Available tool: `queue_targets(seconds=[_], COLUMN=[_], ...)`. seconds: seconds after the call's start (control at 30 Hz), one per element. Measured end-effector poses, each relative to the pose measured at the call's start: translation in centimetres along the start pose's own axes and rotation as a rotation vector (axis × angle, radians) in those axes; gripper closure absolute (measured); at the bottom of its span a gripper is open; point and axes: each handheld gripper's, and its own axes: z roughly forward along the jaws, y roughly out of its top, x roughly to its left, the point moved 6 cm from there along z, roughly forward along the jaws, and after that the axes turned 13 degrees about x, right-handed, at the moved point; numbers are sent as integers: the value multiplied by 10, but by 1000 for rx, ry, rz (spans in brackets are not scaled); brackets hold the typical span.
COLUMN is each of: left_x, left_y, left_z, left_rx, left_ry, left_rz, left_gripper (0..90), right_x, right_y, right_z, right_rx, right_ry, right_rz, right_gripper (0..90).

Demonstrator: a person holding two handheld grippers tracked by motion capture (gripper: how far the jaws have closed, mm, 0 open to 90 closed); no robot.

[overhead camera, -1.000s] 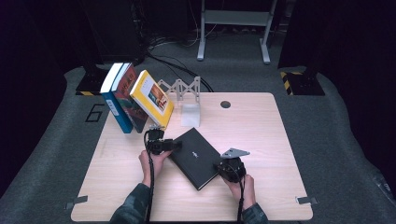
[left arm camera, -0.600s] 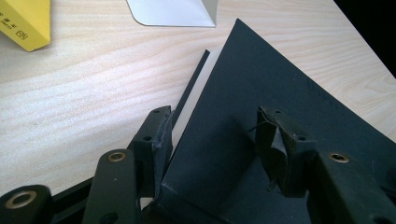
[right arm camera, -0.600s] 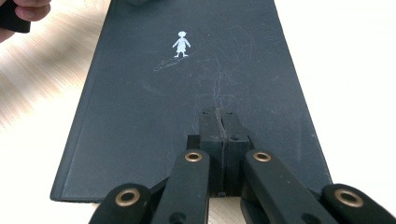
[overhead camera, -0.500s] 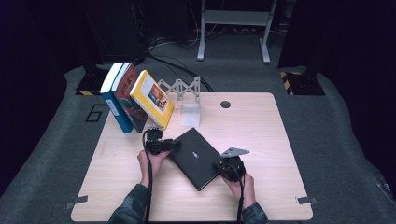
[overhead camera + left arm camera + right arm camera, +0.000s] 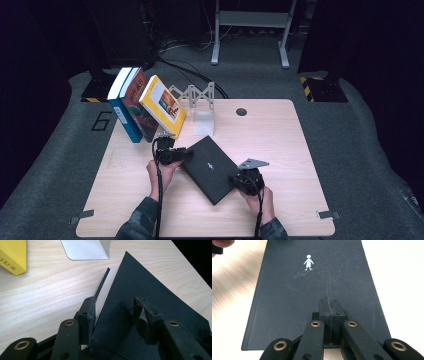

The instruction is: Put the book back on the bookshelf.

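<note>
**Black book gripped at one corner, pressed down at the other**

A black book is seen in the centre of the high view, lying diagonally on the tabletop; its long axis runs from the upper left to the lower right of the frame. The left hand-held gripper is placed at the upper left corner of the book, the right hand-held gripper at its lower right end, so each end is served by the nearer hand.

In the left gripper view the front cover is raised a little and white page edges are exposed beneath it. The corner is located between the jaws, which have just been closing; the left pad appears to rest against the page block, while the right pad is over the cover, and full contact cannot be confirmed. In the right gripper view the jaws are clenched together, holding nothing, with the tips laid on the cover near its lower edge.

Three leaning books and a metal bookend are found in the upper left, near the left hand-held gripper. Free tabletop is offered at the right and at the lower left.
</note>
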Motion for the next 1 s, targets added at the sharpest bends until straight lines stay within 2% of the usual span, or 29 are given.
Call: queue_targets(seconds=[0.33, 0.47, 0.6, 0.8, 0.87, 1.0], left_x=[-12, -14, -15, -17, -17, -17], left_y=[11, 13, 16, 18, 18, 18], left_z=[-11, -12, -13, -15, -15, -16], left_rx=[-11, -9, -10, 0, 5, 8], left_ry=[14, 13, 13, 19, 21, 14], left_rz=[32, 34, 35, 55, 58, 51], left_gripper=[593, 598, 602, 609, 612, 620], right_x=[-2, -1, -2, -1, 0, -1], right_y=[-3, -4, -4, -2, -1, 0], right_z=[-3, -3, -3, -1, 0, 1], right_rx=[-23, -38, -41, -65, -72, -78], right_ry=[11, 4, 19, 15, 32, 34], right_rz=[9, 20, 22, 22, 27, 30], right_gripper=[900, 900, 900, 900, 900, 900])
